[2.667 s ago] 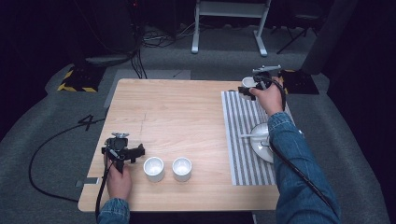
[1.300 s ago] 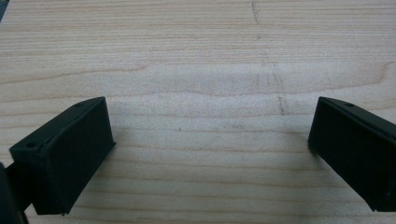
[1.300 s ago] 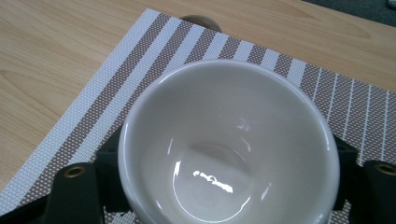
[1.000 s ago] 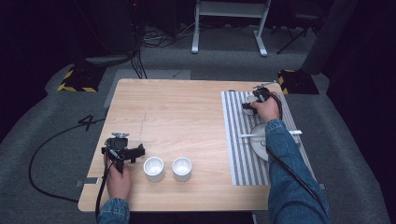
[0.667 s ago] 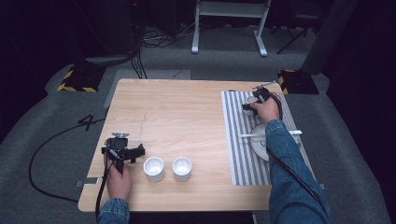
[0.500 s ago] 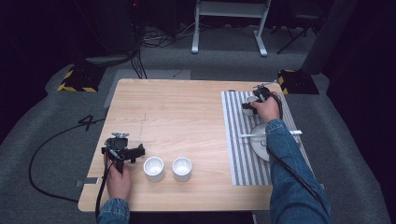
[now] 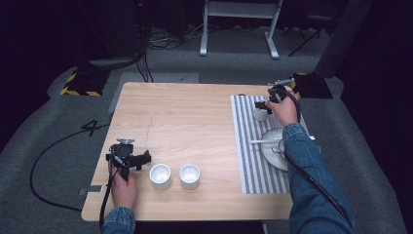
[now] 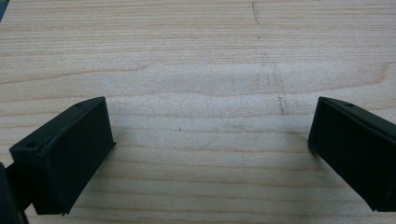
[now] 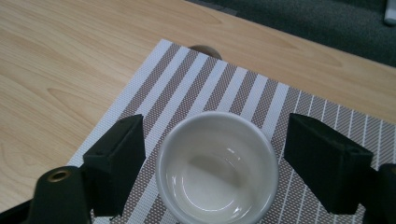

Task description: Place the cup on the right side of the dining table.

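One cup [image 9: 217,168] stands on the mat [image 9: 299,100], bracketed by the spread jaws of the right claw [image 9: 217,161], not yet clenched. Two cups [image 7: 175,176] wait just beside the released left claw [image 8: 208,154]; most seems left.

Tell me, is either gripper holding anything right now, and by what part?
Nothing is held. The right gripper is open with its jaws either side of the white cup, not touching it. The left gripper is open over bare table.
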A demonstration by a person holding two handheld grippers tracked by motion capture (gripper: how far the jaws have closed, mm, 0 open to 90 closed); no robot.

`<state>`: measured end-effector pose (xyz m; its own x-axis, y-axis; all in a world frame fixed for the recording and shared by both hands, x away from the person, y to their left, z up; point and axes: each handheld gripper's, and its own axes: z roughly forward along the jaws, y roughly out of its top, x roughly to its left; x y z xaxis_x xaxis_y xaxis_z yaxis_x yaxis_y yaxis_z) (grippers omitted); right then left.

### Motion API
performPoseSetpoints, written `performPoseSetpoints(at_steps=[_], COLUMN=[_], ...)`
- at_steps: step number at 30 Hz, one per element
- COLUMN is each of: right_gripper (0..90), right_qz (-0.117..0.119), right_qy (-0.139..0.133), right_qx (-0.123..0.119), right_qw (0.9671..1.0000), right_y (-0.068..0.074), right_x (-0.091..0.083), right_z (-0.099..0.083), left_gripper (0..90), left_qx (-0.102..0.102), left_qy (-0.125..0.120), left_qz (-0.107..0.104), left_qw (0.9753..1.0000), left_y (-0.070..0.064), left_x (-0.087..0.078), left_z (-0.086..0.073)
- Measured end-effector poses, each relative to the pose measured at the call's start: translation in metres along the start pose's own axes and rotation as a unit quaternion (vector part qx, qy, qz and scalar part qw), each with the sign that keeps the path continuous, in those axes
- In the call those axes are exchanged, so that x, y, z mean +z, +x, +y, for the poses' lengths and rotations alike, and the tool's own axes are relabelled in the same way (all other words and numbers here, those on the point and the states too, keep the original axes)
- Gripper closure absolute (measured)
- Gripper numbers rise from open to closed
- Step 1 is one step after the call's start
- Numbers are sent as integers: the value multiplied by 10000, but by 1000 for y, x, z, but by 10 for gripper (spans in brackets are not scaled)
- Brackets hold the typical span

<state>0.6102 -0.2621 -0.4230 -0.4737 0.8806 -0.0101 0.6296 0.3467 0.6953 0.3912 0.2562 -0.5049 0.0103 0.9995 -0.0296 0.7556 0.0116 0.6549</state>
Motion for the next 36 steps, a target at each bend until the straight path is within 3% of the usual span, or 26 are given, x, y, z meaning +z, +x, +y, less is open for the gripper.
performPoseSetpoints(at_steps=[7,19,36], right_gripper=[208,209,209], right_qz=[44,341,732], right_qy=[-158,-450,-586], right_qx=[-241,-638,-897], right_qw=[9996,9964,9915], right_y=[10,34,63], right_x=[-22,-58,-107], right_z=[16,30,10], left_gripper=[2,1,2], left_qx=[-3,-3,-18], left_qy=[1,-1,9], left_qz=[0,1,16], left_qw=[10000,10000,10000], left_y=[0,0,-2], left_x=[0,0,0], left_z=[0,0,0])
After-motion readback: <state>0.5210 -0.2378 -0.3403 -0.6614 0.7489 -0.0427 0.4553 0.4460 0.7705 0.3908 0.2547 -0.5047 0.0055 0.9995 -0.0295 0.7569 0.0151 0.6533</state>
